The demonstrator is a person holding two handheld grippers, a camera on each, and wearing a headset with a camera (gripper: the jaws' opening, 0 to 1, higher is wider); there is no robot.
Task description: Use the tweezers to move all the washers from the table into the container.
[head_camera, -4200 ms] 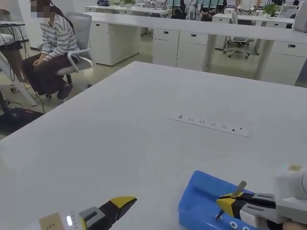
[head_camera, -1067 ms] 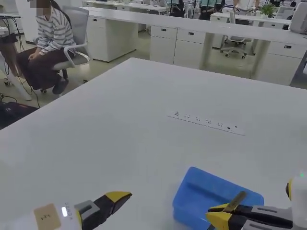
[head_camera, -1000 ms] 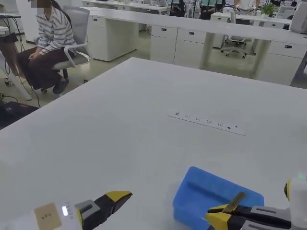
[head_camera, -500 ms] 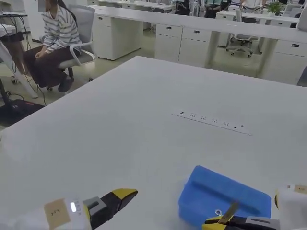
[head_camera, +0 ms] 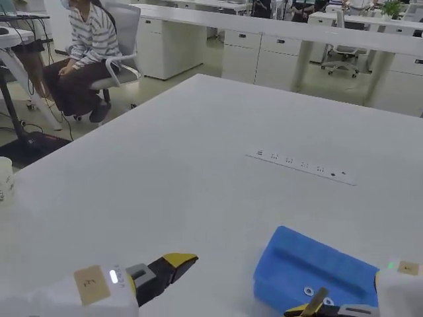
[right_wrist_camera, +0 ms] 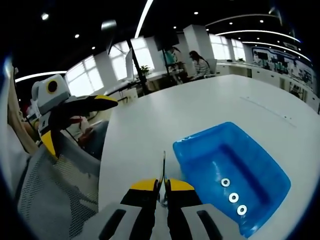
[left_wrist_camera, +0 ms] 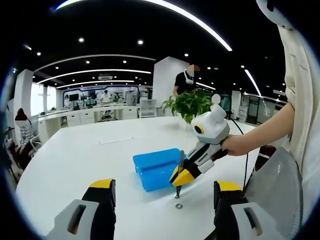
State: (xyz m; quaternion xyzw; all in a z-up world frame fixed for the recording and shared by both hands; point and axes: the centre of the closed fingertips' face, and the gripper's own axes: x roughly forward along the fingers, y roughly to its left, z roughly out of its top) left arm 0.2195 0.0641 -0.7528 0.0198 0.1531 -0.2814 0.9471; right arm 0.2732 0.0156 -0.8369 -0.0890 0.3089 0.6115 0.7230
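The blue container (head_camera: 317,267) sits near the table's front edge and holds three silver washers (right_wrist_camera: 233,196), which also show as washers (head_camera: 308,290) from above. My right gripper (right_wrist_camera: 161,186) is shut on the thin tweezers (right_wrist_camera: 163,165), which point forward beside the container (right_wrist_camera: 235,175). In the left gripper view the right gripper (left_wrist_camera: 200,152) holds the tweezers' tip just above a lone washer (left_wrist_camera: 179,205) on the table beside the container (left_wrist_camera: 157,167). My left gripper (left_wrist_camera: 165,190) stands open and holds nothing. It sits left of the container as the left gripper (head_camera: 175,264).
A flush power strip (head_camera: 301,165) lies in the white table (head_camera: 165,172) beyond the container. A person sits on a chair (head_camera: 112,39) at the far left. White desks (head_camera: 264,39) stand behind. A potted plant (left_wrist_camera: 189,105) stands at the table's far side.
The right gripper with the tweezers has drawn back from over the container toward the table's near edge. The head camera has tilted, so washers inside the container now show.
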